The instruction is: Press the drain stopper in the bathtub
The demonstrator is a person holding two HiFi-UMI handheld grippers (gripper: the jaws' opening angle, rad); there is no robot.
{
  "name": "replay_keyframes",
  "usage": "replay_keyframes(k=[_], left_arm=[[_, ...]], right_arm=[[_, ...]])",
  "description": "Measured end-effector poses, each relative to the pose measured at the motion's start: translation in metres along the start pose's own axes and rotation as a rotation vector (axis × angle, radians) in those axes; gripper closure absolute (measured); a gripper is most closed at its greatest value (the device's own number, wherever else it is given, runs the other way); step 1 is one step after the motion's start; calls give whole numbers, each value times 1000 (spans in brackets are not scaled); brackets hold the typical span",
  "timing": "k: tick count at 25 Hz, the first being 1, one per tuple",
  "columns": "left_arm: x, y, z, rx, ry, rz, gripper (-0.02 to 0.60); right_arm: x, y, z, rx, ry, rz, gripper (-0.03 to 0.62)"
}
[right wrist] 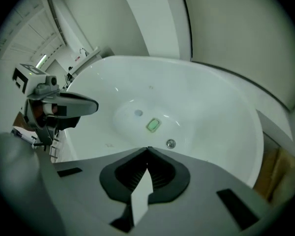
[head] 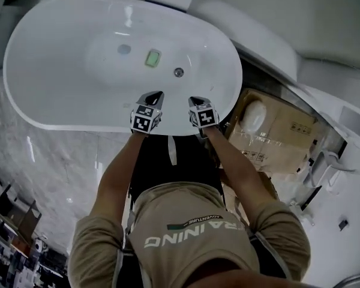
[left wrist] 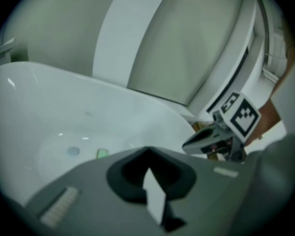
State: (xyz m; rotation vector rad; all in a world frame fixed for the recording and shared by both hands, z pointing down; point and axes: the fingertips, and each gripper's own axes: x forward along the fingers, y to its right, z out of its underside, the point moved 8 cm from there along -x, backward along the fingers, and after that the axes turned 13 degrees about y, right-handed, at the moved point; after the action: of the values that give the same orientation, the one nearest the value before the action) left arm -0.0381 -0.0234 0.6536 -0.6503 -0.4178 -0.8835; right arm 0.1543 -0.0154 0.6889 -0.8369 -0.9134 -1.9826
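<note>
One bathtub (head: 42, 89). One left hand-held gripper (head: 155, 95) and one right hand-held gripper (head: 196, 100), two in all. In the tub I count one green rectangular piece (head: 152, 58), one chrome round fitting (head: 179, 72) and one grey disc (head: 124, 49). One cardboard box (head: 282, 134).

L tongs (left wrist: 147, 150) closed — facing tub (left wrist: 54, 107).

The floor (head: 54, 161) was pale, marble-veined tile, glossy with streaks of reflected light. A brown cardboard box (head: 288, 134) lay to the right with a rounded white thing on or in it, and white fixtures (head: 324, 164) stood just beyond. Large curved white shells (head: 270, 17) rose behind, a flat white slab (left wrist: 123, 38) leaning among them. Dark shelving (head: 9, 233) crowded the lower left corner. A strip light (right wrist: 41, 61) glowed far off.
</note>
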Motion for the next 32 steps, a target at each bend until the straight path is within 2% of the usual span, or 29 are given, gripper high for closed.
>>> replay_keyframes(k=[6,13,18,20,32], left_arm=[[-57,45,-51,-2,66,32,580],[-110,75,-125,101,181,72,580],[-149,83,-178,122,300,29,580],[-163,86,-204,154,352,22,580],[-230,103,-321,293,613,6,580]], right_arm=[[-98,-26,-37,-4,170,-9,585],[-180,-54,-100,-77,404,-25,585],[-220,-71,-144,-186,523,-38,585],[-236,-76,-163,-218,575,-31,585],[-330,-115,-239,-345,813,-28,585]])
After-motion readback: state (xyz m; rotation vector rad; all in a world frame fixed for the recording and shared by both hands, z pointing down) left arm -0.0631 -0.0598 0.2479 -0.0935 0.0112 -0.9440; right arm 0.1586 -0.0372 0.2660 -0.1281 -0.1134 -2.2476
